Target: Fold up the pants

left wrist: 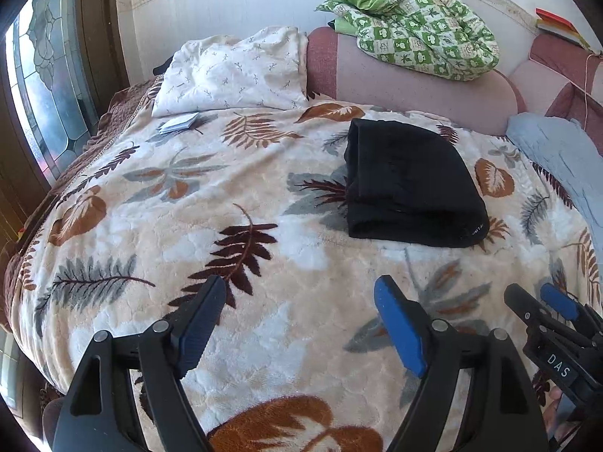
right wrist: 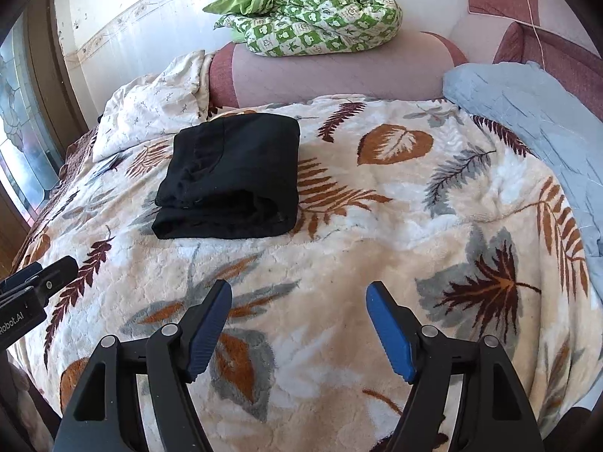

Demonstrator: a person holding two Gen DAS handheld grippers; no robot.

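Now I think the folding is almost done, because the black pants (left wrist: 410,184) lie in a neat thick bundle on the leafy blanket (left wrist: 188,226), in the middle right of the left view and the upper left of the right view. My left claw (left wrist: 299,324) is spread wide and holds nothing, low in its frame above bare blanket. My right claw (right wrist: 299,324) is spread wide too and holds nothing, and both stay well apart from the pants. I judge that the next move is small: maybe press the bundle flat or tidy an edge, or just pull back and leave it. If I reach in, I need to come down softly on top so the layers do not slide open. Other things sit around the bed: a white pillow (left wrist: 233,71) in the upper left, a green checked quilt (left wrist: 414,22) on the pink headboard (left wrist: 414,86) at the top, a blue cloth (right wrist: 527,113) on the right, and some small cards (left wrist: 179,123) near the pillow. Nothing stands between my claws and the pants.
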